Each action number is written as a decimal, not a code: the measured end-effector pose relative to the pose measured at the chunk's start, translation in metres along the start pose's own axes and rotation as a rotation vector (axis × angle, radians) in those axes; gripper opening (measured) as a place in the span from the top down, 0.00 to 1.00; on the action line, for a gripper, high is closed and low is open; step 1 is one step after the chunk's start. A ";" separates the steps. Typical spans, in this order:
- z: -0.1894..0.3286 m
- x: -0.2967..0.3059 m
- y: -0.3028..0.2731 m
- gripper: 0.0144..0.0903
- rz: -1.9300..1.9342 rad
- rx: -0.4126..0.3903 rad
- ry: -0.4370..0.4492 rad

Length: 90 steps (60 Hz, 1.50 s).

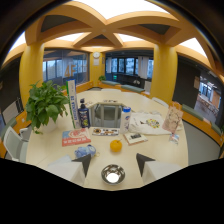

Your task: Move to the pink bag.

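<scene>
The only part of the rig on show is the hand-held two-finger gripper [113, 163]. Its two fingers are dark, near black, and each narrows to a sharp triangular tip [85, 161]. The tips lean in toward one another, like a pair of arrowheads, and the jaws stand apart with an open gap between them. Lower down, each finger widens into a paler, greyish-white flat base. Beneath these the gripper body is a broad black mass with a wavy upper outline. No cables, screws, markings or sleeve can be made out.
</scene>
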 end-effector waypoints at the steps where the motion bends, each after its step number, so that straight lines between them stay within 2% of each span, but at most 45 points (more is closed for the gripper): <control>1: -0.009 -0.005 -0.003 0.06 -0.002 -0.002 0.001; 17: -0.013 0.023 0.017 0.06 -0.004 -0.014 0.016; 25: -0.005 0.066 0.027 0.06 -0.006 -0.023 0.061; 26: -0.004 0.072 0.028 0.10 -0.005 -0.024 0.067; 27: -0.002 0.079 0.029 0.06 -0.005 -0.026 0.073; 32: 0.012 0.116 0.031 0.05 0.002 -0.033 0.106; 43: 0.071 0.215 0.020 0.05 0.013 -0.026 0.178; 44: 0.078 0.225 0.018 0.10 0.015 -0.027 0.186; 45: 0.085 0.235 0.016 0.05 0.017 -0.029 0.194; 54: 0.154 0.326 -0.008 0.05 0.033 -0.021 0.254; 64: 0.230 0.400 -0.033 0.06 0.041 -0.030 0.274; 76: 0.298 0.444 -0.048 0.05 0.029 -0.053 0.263; 90: 0.325 0.454 -0.050 0.06 0.041 -0.075 0.233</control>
